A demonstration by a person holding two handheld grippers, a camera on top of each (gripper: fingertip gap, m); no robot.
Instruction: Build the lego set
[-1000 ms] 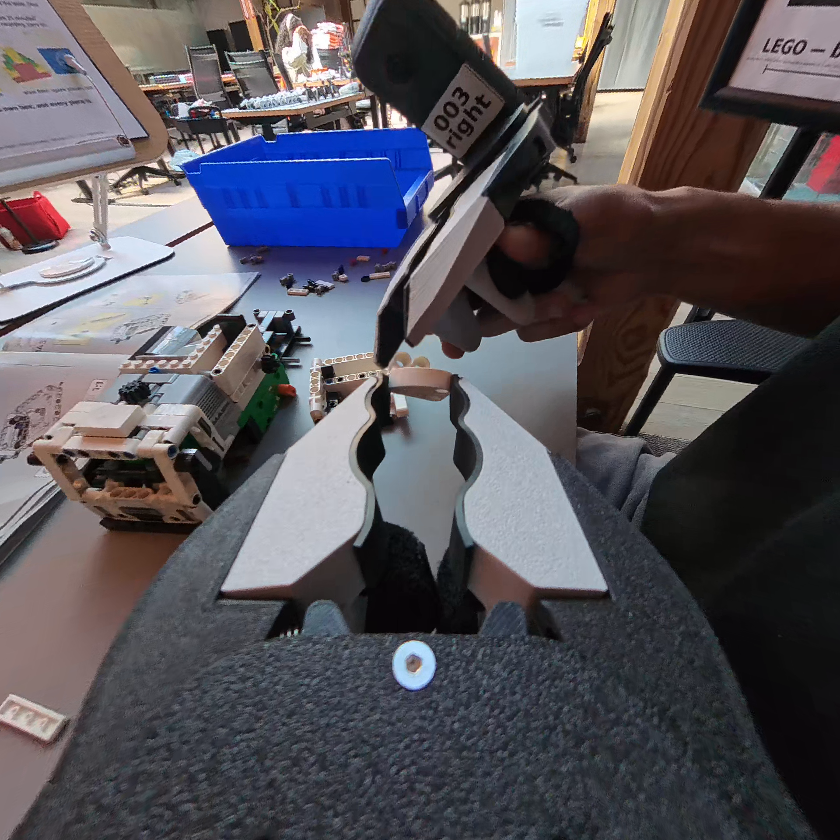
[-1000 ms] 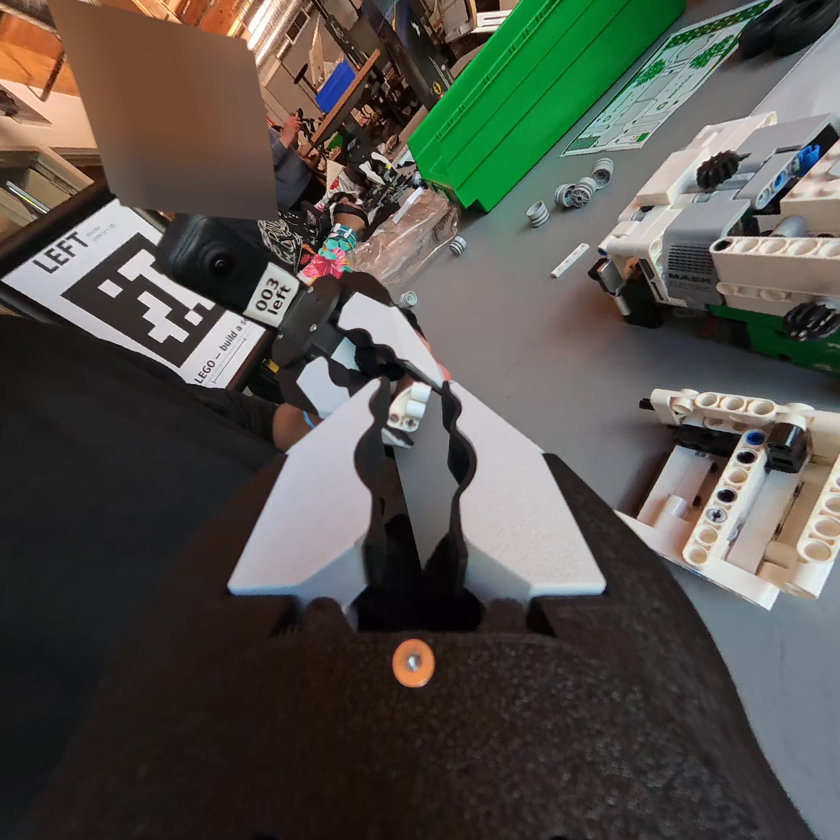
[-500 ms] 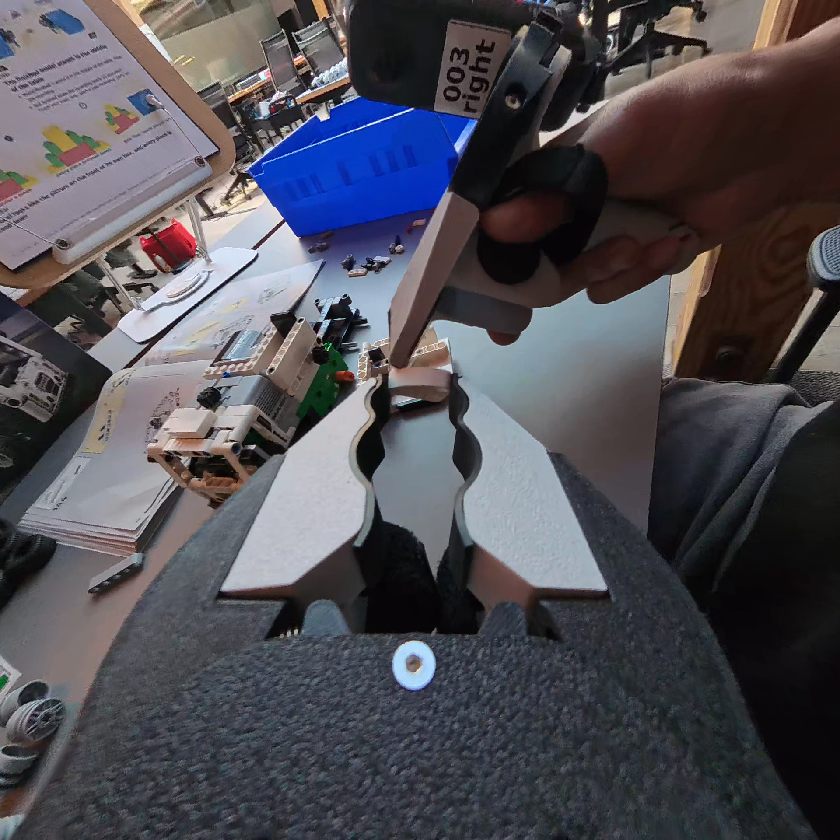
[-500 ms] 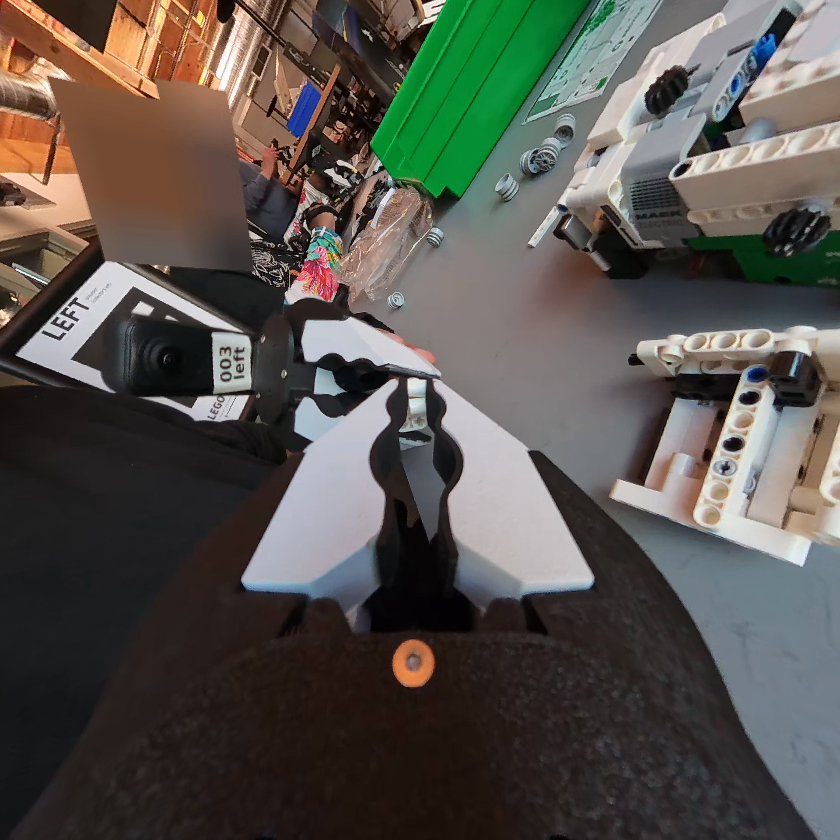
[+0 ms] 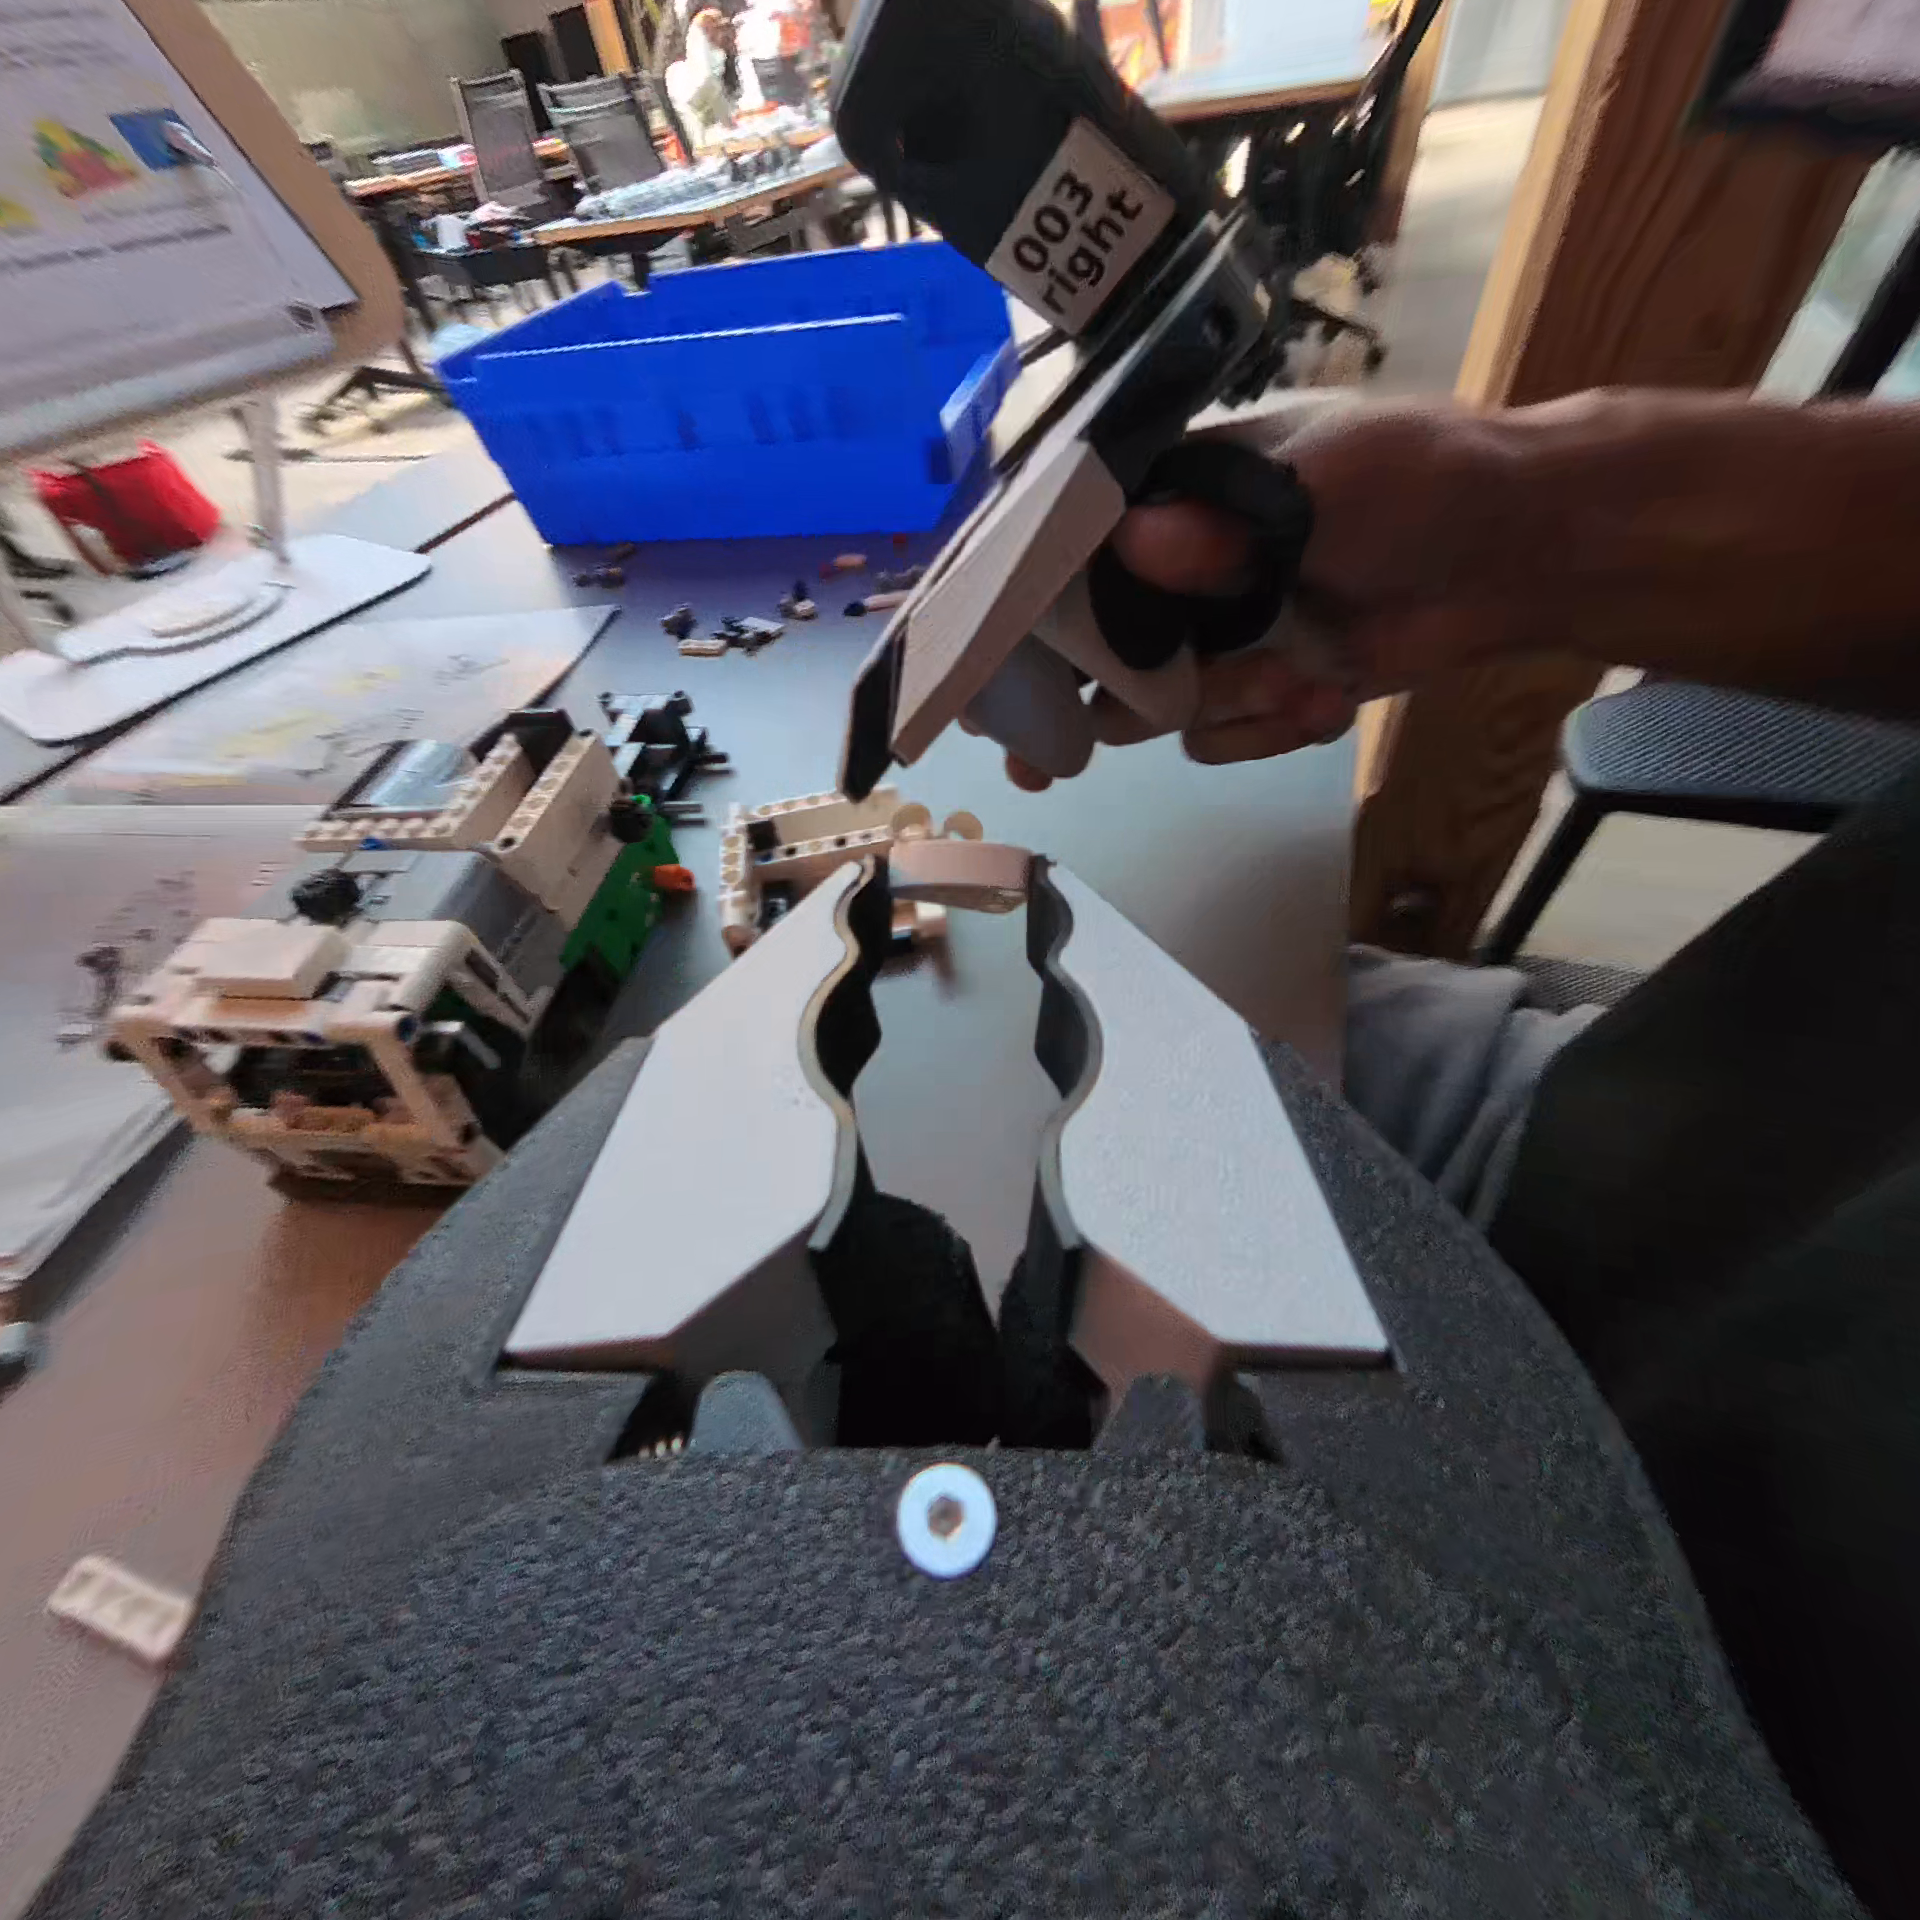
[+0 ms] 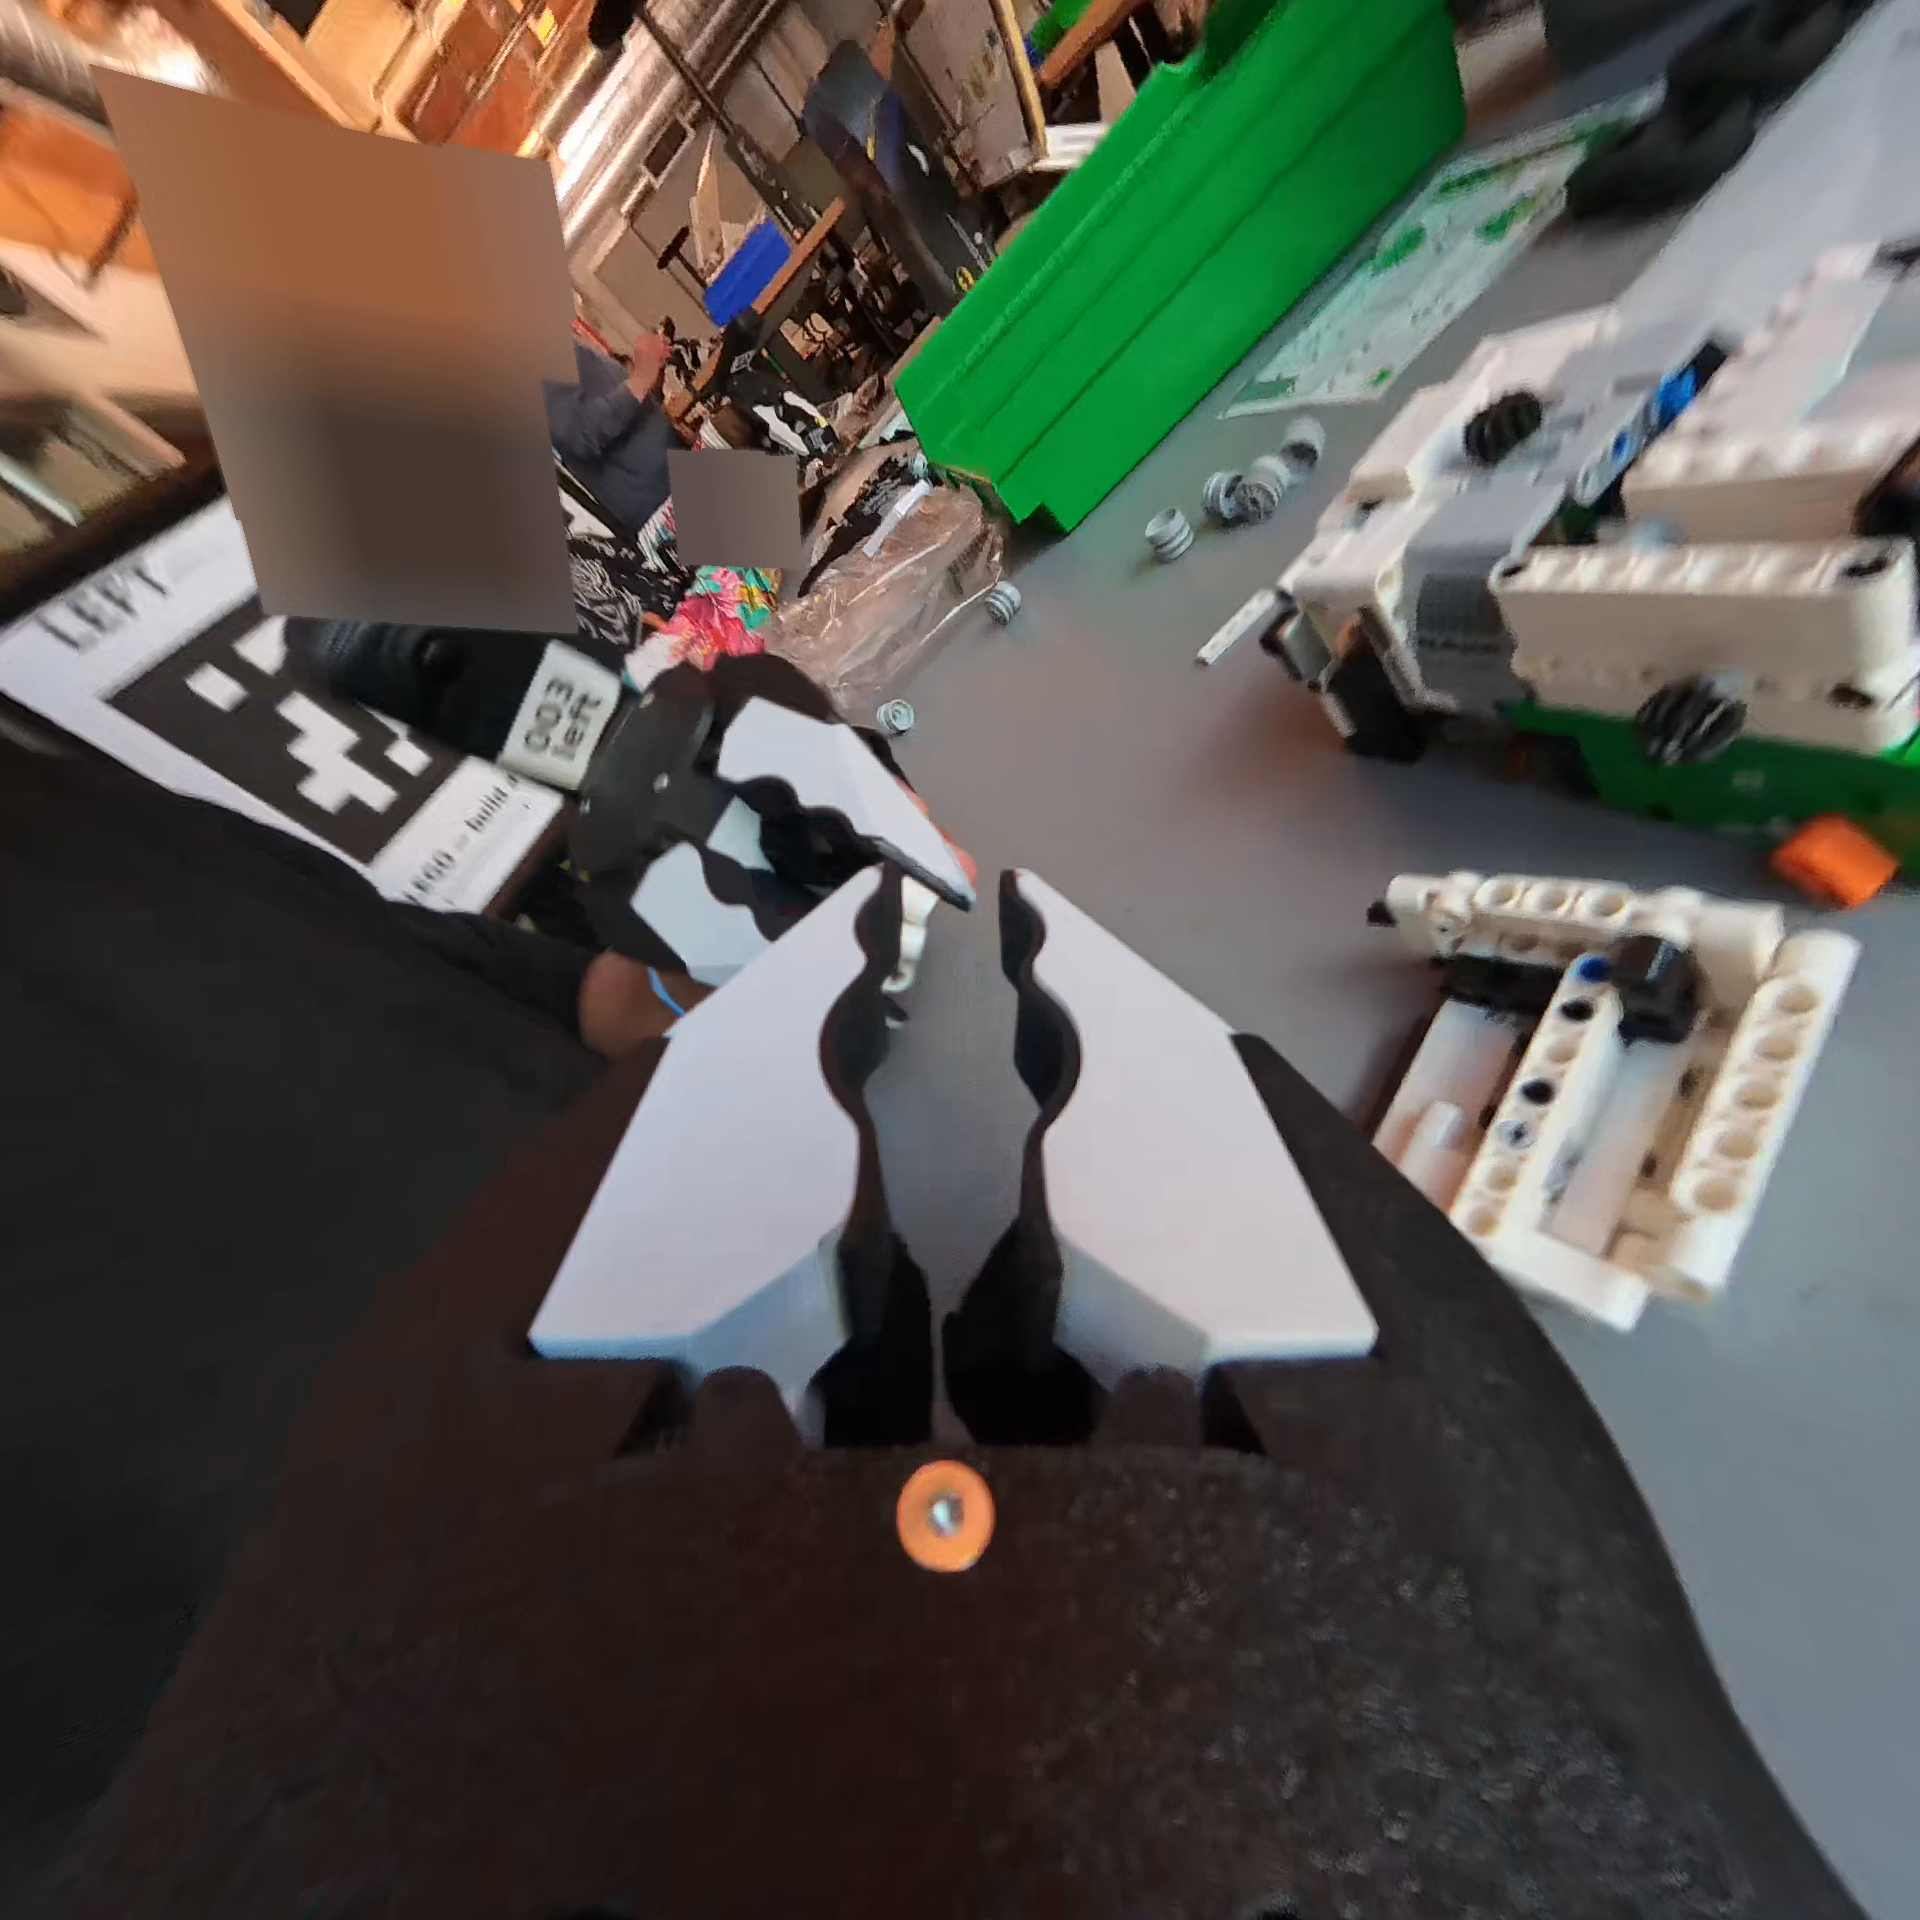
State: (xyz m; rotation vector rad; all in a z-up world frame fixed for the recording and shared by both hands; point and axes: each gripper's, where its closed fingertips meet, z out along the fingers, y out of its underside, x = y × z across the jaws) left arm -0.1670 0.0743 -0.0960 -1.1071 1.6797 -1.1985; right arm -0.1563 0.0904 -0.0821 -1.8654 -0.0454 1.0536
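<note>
My left gripper (image 5: 956, 883) is shut on a small white curved Lego piece (image 5: 961, 868), held at its tips above the grey table. My right gripper (image 5: 868, 769) hangs just above that piece, tips pointing down, not touching it. In the right wrist view my right gripper (image 6: 948, 894) is open and empty, and the left gripper (image 6: 920, 902) with the white piece (image 6: 914, 951) sits just beyond its tips. A white beam frame (image 6: 1610, 1081) lies on the table to the right. The part-built white and green truck (image 5: 343, 997) stands left of it.
A blue bin (image 5: 727, 416) stands at the far side with small loose parts (image 5: 748, 629) in front. A green bin (image 6: 1174, 260), several grey wheel rims (image 6: 1247, 488), an orange piece (image 6: 1834, 857), instruction sheets (image 5: 312, 686) and a document stand (image 5: 156, 208) are on the table. A wooden post (image 5: 1621, 312) rises at the right. My two grippers' fingertips are within a few centimetres of each other.
Half a second ago my right gripper was closed on the white piece held by the left. It has now opened and lifted off it. The left gripper still holds the piece.
</note>
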